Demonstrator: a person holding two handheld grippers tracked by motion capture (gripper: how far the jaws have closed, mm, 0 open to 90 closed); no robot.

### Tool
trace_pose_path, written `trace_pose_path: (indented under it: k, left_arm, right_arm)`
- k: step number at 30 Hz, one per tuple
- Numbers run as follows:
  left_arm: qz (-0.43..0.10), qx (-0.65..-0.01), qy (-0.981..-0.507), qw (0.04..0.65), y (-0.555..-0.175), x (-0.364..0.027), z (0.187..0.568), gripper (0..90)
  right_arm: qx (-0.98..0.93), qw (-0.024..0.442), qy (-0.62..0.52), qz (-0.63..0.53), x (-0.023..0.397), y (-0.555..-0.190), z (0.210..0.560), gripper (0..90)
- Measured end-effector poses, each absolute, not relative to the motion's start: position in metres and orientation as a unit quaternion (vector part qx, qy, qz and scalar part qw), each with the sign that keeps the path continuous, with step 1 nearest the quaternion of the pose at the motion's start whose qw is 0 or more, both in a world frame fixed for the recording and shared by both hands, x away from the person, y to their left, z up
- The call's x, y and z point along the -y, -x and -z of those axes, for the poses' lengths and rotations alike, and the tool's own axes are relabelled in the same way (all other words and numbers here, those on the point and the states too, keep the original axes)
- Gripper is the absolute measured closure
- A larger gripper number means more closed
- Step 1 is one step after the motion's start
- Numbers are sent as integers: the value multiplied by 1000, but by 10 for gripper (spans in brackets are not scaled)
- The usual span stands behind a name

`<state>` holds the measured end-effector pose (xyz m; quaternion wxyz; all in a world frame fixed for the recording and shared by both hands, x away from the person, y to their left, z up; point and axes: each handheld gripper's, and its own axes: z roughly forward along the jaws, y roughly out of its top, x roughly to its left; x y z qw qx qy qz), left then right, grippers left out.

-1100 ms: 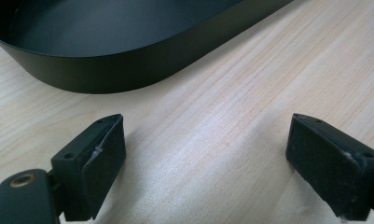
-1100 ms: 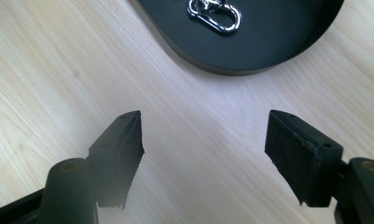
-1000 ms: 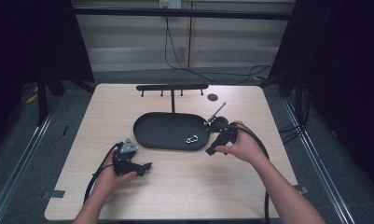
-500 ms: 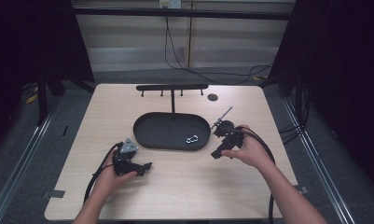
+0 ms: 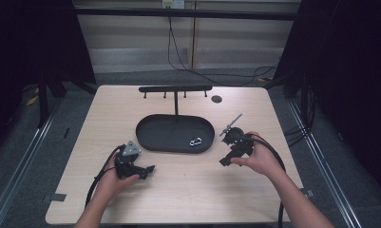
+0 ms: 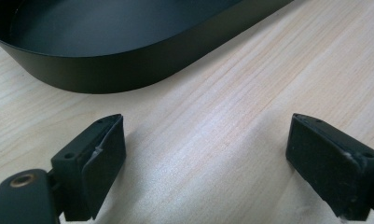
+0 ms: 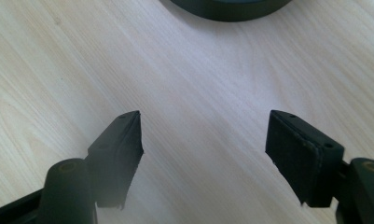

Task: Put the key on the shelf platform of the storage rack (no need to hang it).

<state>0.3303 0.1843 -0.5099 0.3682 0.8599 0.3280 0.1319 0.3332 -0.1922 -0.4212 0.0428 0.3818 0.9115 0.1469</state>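
A black oval tray [image 5: 152, 137] lies mid-table with a small silver carabiner [image 5: 195, 141] inside near its right end. My left gripper [image 5: 149, 171] rests in front of the tray's left part, jaws open over bare wood; its own view [image 6: 205, 154] has the tray wall [image 6: 110, 70] just ahead. My right gripper [image 5: 223, 161] hovers right of the tray, held in a hand, jaws open with nothing between them [image 7: 205, 144]; the tray's edge [image 7: 231, 10] sits at the top of that view.
A black rack [image 5: 175, 89] with small hooks stands behind the tray on a thin post. A dark round disc [image 5: 216, 99] lies at the back right of the light wooden table [image 5: 188, 190]. Cables trail from both grippers toward the table's front edge.
My right gripper has drawn away from the tray's right end, toward the right and front of the table. The left gripper has stayed put.
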Motion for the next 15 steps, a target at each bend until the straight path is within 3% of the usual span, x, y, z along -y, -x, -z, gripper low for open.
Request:
trace_pose_path:
  k: [15]
  left_arm:
    - [-132,-328,-860,368,-330,-184,510,117]
  right_arm:
    - [-911,37,-383,-148,210,-319,427,267]
